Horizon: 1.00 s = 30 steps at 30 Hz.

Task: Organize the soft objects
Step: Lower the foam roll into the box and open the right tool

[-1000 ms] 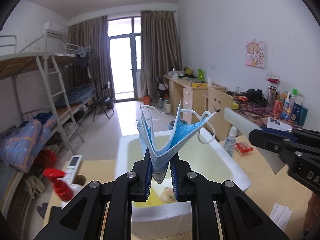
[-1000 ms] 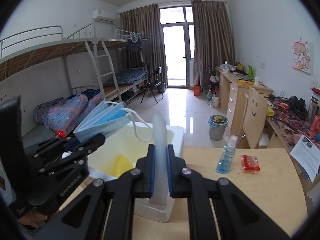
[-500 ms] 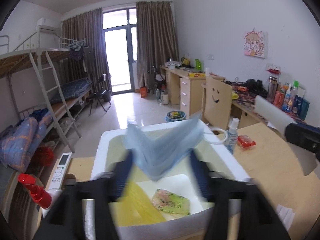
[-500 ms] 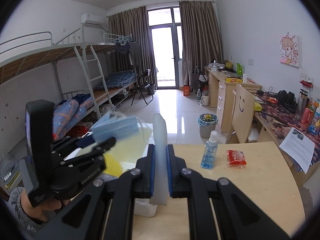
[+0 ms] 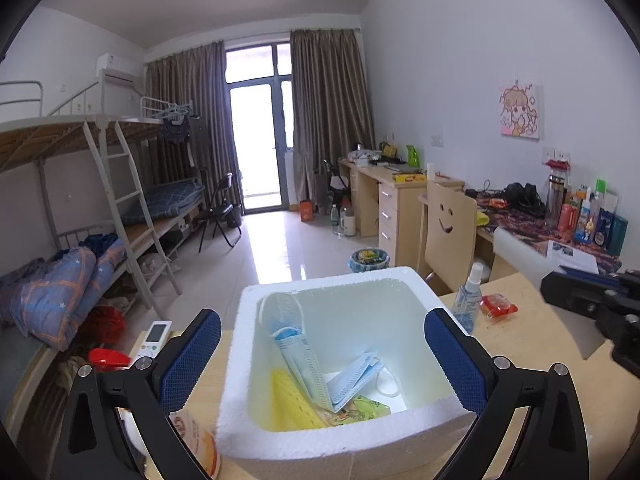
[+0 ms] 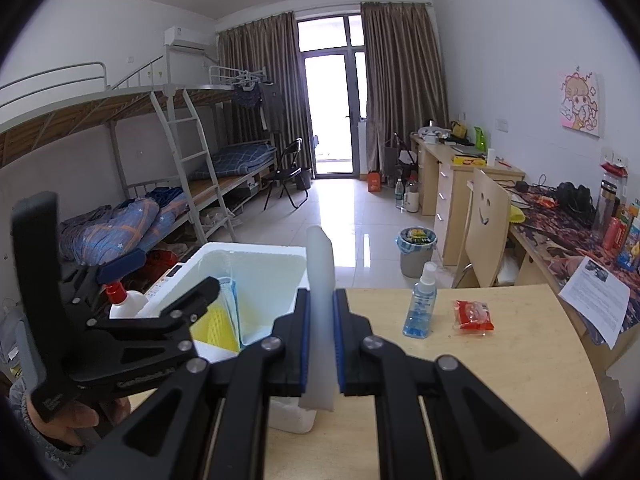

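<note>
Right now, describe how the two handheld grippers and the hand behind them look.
The left gripper has matte black angular linkage arms with silver pivot bolts and blue textured pads. The right gripper is built alike, with blue pads. The left one's black body bears pale embossed lettering, unreadable. A bare hand in a grey cuff grips it.

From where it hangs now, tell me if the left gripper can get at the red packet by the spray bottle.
Probably not directly: the left gripper is open over the foam box, whose far wall and the spray bottle stand before the red packet.
</note>
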Each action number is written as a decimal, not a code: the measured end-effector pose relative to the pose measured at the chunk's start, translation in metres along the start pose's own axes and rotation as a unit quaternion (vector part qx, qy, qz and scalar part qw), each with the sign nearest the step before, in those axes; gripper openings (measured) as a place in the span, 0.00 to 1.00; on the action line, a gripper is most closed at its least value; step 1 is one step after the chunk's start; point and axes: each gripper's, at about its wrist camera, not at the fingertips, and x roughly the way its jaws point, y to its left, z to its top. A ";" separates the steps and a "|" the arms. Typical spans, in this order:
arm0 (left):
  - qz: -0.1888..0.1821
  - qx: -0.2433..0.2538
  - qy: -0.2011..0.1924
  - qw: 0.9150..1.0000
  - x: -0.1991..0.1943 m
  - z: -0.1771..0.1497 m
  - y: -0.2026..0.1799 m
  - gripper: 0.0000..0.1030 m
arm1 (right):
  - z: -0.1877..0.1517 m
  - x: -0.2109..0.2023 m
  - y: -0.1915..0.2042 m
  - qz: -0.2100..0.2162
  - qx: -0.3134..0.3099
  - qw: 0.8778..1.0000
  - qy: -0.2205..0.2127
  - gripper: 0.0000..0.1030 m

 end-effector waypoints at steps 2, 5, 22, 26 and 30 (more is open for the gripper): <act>0.001 -0.005 -0.003 1.000 -0.005 0.001 0.004 0.99 | 0.001 0.002 0.002 0.001 -0.002 1.000 0.000 0.13; 0.004 -0.009 -0.008 1.000 -0.015 0.001 0.009 0.99 | 0.001 0.004 0.007 0.006 -0.007 1.000 0.003 0.13; 0.043 -0.028 -0.048 0.998 -0.071 -0.006 0.047 0.99 | 0.007 0.034 0.046 0.057 -0.032 0.998 0.023 0.13; 0.049 -0.033 -0.046 0.997 -0.077 -0.011 0.055 0.99 | 0.008 0.044 0.056 0.068 -0.034 0.997 0.030 0.13; 0.061 -0.038 -0.046 0.996 -0.083 -0.015 0.063 0.99 | 0.008 0.052 0.066 0.077 -0.039 0.996 0.038 0.13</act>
